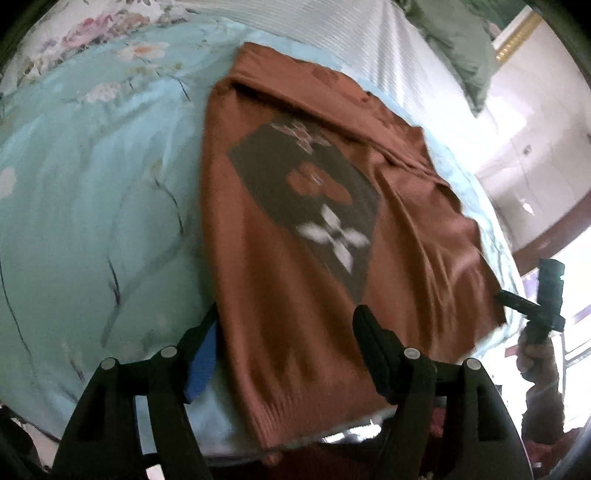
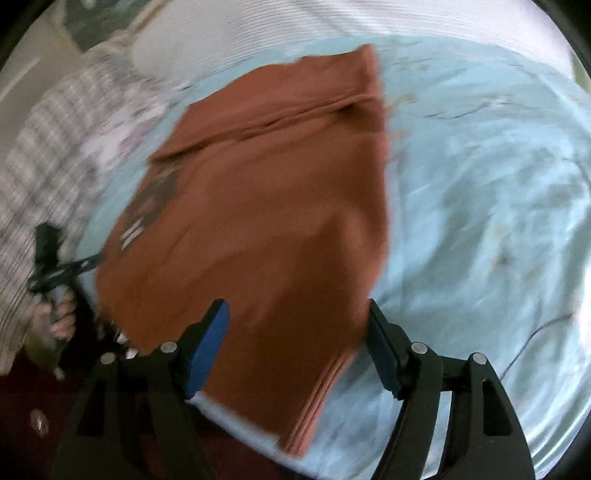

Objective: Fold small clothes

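Observation:
A rust-brown knitted garment [image 1: 295, 206] with a dark patch and a white flower print lies flat on a light blue floral bedspread [image 1: 92, 206]. One side is folded over, as the right wrist view [image 2: 266, 206] shows. My left gripper [image 1: 286, 321] is open and empty, its jaws spread over the garment's near hem. My right gripper [image 2: 295, 321] is open and empty above the garment's near edge. The right gripper also shows at the right edge of the left wrist view [image 1: 543, 295], and the left one at the left edge of the right wrist view [image 2: 55, 266].
A white ribbed sheet [image 1: 332, 33] and a green pillow [image 1: 458, 48] lie at the far end of the bed. A checked cloth [image 2: 55, 140] lies at the left. The bed's near edge [image 2: 240, 421] runs under the grippers.

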### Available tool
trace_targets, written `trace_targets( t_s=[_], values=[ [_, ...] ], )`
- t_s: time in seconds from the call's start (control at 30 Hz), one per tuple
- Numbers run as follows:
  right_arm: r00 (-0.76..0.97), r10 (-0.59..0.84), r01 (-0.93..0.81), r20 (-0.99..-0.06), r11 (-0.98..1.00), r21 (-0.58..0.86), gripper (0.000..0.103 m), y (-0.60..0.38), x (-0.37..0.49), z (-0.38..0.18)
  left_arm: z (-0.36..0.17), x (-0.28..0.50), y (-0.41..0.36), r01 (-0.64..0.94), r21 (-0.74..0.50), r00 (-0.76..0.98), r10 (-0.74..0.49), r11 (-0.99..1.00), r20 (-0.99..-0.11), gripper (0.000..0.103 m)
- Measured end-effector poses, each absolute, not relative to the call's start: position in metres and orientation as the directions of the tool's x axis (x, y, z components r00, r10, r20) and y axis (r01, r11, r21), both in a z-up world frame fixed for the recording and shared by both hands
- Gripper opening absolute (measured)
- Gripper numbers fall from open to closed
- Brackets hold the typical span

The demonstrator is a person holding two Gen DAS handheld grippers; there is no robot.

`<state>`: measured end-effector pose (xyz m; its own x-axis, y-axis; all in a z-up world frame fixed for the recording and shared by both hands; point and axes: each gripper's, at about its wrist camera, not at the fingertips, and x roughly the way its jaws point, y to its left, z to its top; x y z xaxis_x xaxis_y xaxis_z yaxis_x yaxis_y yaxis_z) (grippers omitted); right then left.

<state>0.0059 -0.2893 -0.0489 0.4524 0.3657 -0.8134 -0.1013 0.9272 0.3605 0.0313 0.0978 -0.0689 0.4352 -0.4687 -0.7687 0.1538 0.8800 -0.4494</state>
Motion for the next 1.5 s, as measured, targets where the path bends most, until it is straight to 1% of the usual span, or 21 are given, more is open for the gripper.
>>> trace_targets(
  t_s=[0.2,0.27,0.33,0.37,0.4,0.43,0.47,0.5,0.53,0.57,0.6,0.63,0.77,0.83,0.9,1.03,1.13,1.23,1.33,1.4,1.5],
  values=[
    [0.456,0.448,-0.145,-0.769,0.890,0.432,0.070,-0.286,-0.017,-0.052,-0.074,-0.005,0.100,0.191,-0.497,0.406,-0.529,0.846,-0.745,0.070],
    [0.478,0.481,-0.106,-0.735,0.862,0.495,0.065,-0.299,-0.014,-0.055,-0.076,-0.008,0.104,0.180,-0.532,0.404,-0.555,0.828,-0.727,0.068],
    [0.499,0.497,-0.071,-0.710,0.840,0.538,0.054,-0.308,-0.010,-0.058,-0.078,-0.009,0.105,0.175,-0.556,0.398,-0.575,0.813,-0.715,0.068],
    [0.507,0.502,-0.053,-0.701,0.829,0.556,0.051,-0.312,-0.006,-0.060,-0.078,-0.009,0.104,0.177,-0.562,0.394,-0.581,0.808,-0.712,0.064],
    [0.511,0.505,-0.039,-0.696,0.822,0.567,0.044,-0.314,-0.004,-0.062,-0.079,-0.008,0.102,0.181,-0.562,0.389,-0.584,0.807,-0.713,0.061],
    [0.513,0.505,-0.023,-0.694,0.816,0.577,0.037,-0.317,-0.002,-0.066,-0.080,-0.008,0.099,0.186,-0.553,0.380,-0.579,0.812,-0.722,0.056],
    [0.514,0.508,-0.011,-0.692,0.810,0.586,0.033,-0.319,0.000,-0.068,-0.080,-0.007,0.097,0.190,-0.546,0.379,-0.573,0.816,-0.727,0.051],
    [0.517,0.511,-0.002,-0.687,0.803,0.596,0.025,-0.321,0.001,-0.071,-0.080,-0.007,0.096,0.195,-0.532,0.380,-0.563,0.824,-0.734,0.048],
    [0.516,0.506,0.005,-0.691,0.804,0.594,0.014,-0.322,0.001,-0.072,-0.080,-0.007,0.096,0.196,-0.523,0.383,-0.556,0.829,-0.738,0.037],
    [0.512,0.499,0.014,-0.699,0.809,0.588,0.009,-0.322,0.001,-0.073,-0.081,-0.006,0.096,0.194,-0.516,0.384,-0.549,0.834,-0.742,0.019],
    [0.508,0.497,0.018,-0.703,0.811,0.585,0.008,-0.321,0.000,-0.074,-0.083,-0.006,0.098,0.191,-0.515,0.382,-0.546,0.836,-0.745,0.007],
    [0.511,0.496,0.017,-0.702,0.811,0.585,0.008,-0.321,-0.004,-0.073,-0.083,-0.006,0.099,0.189,-0.515,0.384,-0.546,0.836,-0.745,0.006],
    [0.496,0.506,-0.016,-0.706,0.818,0.575,0.007,-0.324,-0.021,-0.064,-0.071,-0.021,0.099,0.221,-0.465,0.412,-0.514,0.858,-0.753,0.005],
    [0.477,0.513,-0.039,-0.714,0.824,0.566,0.007,-0.322,-0.032,-0.063,-0.066,-0.026,0.105,0.224,-0.461,0.426,-0.511,0.859,-0.746,0.005],
    [0.463,0.516,-0.045,-0.721,0.826,0.563,0.006,-0.320,-0.037,-0.067,-0.067,-0.026,0.113,0.211,-0.467,0.429,-0.511,0.859,-0.745,0.005],
    [0.474,0.544,-0.045,-0.693,0.801,0.597,0.007,-0.323,-0.030,-0.073,-0.080,-0.017,0.115,0.180,-0.518,0.390,-0.544,0.836,-0.743,0.005],
    [0.472,0.547,-0.037,-0.691,0.796,0.604,0.008,-0.319,-0.026,-0.075,-0.089,-0.012,0.109,0.161,-0.535,0.362,-0.553,0.830,-0.750,0.008],
    [0.478,0.550,-0.034,-0.685,0.791,0.611,0.008,-0.320,-0.027,-0.076,-0.095,-0.011,0.108,0.157,-0.553,0.356,-0.569,0.818,-0.741,0.007],
    [0.487,0.555,-0.033,-0.675,0.784,0.620,0.008,-0.321,-0.031,-0.075,-0.089,-0.019,0.107,0.176,-0.524,0.396,-0.547,0.833,-0.737,0.005],
    [0.497,0.559,-0.039,-0.664,0.779,0.626,0.007,-0.320,-0.036,-0.072,-0.076,-0.028,0.110,0.193,-0.514,0.439,-0.542,0.836,-0.717,0.004],
    [0.506,0.576,-0.048,-0.642,0.762,0.645,0.007,-0.322,-0.040,-0.069,-0.050,-0.037,0.125,0.199,-0.544,0.512,-0.560,0.815,-0.652,0.004]
  ],
)
